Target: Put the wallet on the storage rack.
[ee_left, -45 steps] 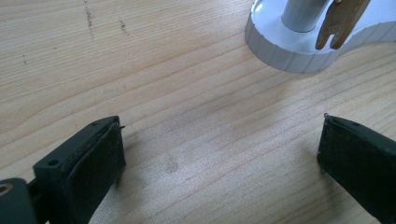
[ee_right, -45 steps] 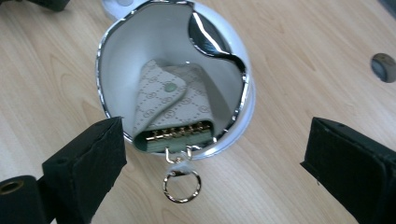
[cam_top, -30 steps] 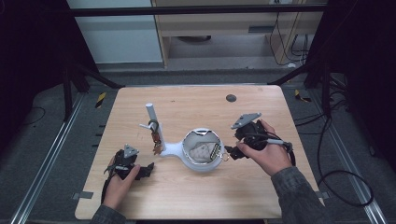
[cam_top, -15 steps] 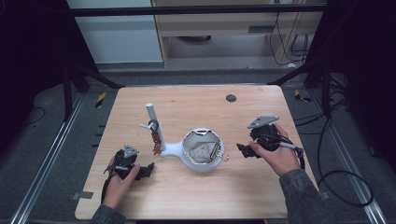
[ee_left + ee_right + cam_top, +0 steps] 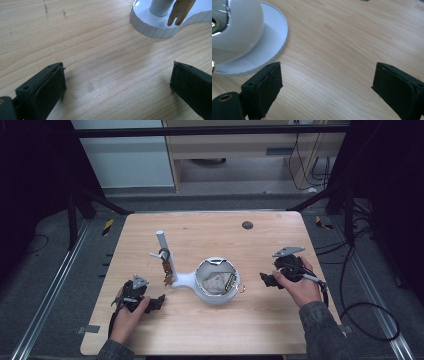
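Note:
A white stand (image 5: 186,280) sits mid-table, with an upright post (image 5: 161,242) and a bowl (image 5: 218,297). Small trinkets hang from the post's hooks, and the bowl holds a pale crumpled thing with a gold chain. My left gripper (image 5: 159,302) rests on the wood left of the stand, open, with bare table between its jaws (image 5: 117,68). Ahead of it are the stand's ribbed base (image 5: 147,26) and a brown pendant (image 5: 178,11). My right gripper (image 5: 264,280) is low over the table right of the bowl, open and holding nothing (image 5: 327,67). The bowl (image 5: 237,30) lies at its left.
A dark round mark (image 5: 247,225) sits near the table's far edge. A small ring (image 5: 242,288) hangs at the bowl's right rim. Bare wood (image 5: 280,320) spreads around both grippers. Metal rails and cables run along the floor on both sides.
My right gripper has drawn away from the bowl to the right and sunk toward the table. The left gripper has stayed put.

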Motion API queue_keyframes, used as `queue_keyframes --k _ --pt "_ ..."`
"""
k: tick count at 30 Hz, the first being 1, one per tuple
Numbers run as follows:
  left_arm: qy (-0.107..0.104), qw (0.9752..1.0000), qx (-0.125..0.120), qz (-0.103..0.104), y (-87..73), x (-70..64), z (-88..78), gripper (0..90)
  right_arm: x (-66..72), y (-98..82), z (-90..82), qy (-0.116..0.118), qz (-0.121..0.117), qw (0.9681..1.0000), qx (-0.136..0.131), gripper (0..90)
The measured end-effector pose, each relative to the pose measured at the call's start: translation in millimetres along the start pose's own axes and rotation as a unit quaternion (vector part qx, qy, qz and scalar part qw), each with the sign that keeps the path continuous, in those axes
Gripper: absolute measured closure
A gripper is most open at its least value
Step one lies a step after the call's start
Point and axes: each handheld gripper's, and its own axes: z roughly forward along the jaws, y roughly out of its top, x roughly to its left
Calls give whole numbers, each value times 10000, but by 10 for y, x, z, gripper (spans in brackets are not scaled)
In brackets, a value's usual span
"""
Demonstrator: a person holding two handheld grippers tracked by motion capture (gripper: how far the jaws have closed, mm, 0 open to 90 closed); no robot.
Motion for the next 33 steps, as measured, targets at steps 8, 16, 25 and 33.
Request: queue_keyframes --k 8,16,25,33 --pt "1 10000 -1 -2 0 0 0 0 -108 -130 130 -97 257 9996 65 80" --pt "-9 10000 1 7 3 0 3 0 -197 -277 223 -115 492 9986 126 78" --pt "-9 10000 0 7 3 0 3 0 -221 -409 283 -61 812 9966 142 73" --pt "-9 10000 1 9 3 0 3 0 -225 -484 352 -84 972 9950 216 53"
